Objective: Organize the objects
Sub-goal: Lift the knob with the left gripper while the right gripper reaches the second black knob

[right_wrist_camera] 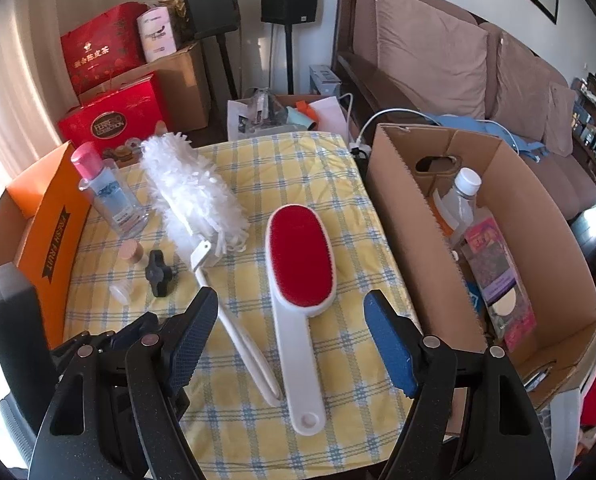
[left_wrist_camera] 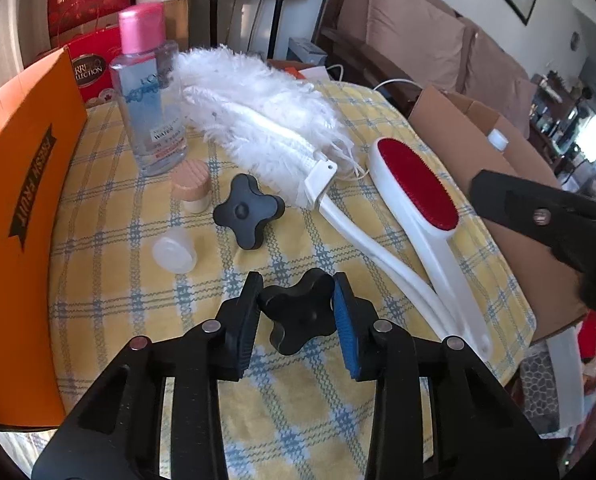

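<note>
From the left wrist we look steeply down, close over the yellow checked tablecloth (left_wrist_camera: 290,420). From the right wrist we look down from farther back and to the right. Both views share the white fluffy duster (left_wrist_camera: 258,120) (right_wrist_camera: 190,196) and the red-faced white lint brush (left_wrist_camera: 417,184) (right_wrist_camera: 299,256).

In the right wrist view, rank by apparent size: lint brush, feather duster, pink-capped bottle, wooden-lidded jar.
1. lint brush and feather duster: similar, and the brush lies nearer, so unranked.
2. pink-capped bottle.
3. wooden-lidded jar.
</note>
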`<action>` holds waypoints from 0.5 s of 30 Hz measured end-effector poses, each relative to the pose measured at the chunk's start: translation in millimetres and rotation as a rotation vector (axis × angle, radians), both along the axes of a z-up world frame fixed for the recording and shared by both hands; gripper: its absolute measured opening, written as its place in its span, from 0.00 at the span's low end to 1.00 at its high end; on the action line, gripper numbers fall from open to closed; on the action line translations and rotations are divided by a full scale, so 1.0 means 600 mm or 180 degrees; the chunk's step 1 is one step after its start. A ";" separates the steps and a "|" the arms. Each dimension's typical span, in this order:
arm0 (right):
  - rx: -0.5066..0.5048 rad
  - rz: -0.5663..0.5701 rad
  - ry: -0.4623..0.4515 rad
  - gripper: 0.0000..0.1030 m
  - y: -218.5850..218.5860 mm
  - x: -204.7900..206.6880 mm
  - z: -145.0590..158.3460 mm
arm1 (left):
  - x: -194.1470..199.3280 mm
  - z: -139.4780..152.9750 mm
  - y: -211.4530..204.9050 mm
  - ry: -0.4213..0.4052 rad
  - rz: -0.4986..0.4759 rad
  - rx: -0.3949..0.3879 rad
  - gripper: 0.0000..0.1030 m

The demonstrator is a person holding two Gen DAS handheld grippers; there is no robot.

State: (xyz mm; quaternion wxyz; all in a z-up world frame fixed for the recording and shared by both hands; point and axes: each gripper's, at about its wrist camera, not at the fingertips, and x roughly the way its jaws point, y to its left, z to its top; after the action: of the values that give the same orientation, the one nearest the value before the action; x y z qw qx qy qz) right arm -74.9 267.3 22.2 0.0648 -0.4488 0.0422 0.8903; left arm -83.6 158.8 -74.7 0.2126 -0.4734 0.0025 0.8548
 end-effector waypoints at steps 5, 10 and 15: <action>-0.0110 0.0126 -0.0005 0.72 -0.015 -0.016 0.000 | 0.008 0.044 -0.043 0.0080 0.0021 0.0158 0.32; -0.0312 0.0223 -0.0034 0.71 -0.035 -0.038 -0.005 | 0.009 0.102 -0.085 0.0205 0.0044 0.0225 0.32; -0.0463 0.0329 -0.0102 0.69 -0.063 -0.059 -0.016 | -0.003 0.155 -0.131 0.0332 0.0154 0.0285 0.32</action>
State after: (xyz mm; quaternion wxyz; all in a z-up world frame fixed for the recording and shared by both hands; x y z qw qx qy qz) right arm -110.6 229.4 12.7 -0.0133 -0.4680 0.0825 0.8798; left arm -85.3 80.5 18.4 0.2123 -0.4182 -0.0362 0.8824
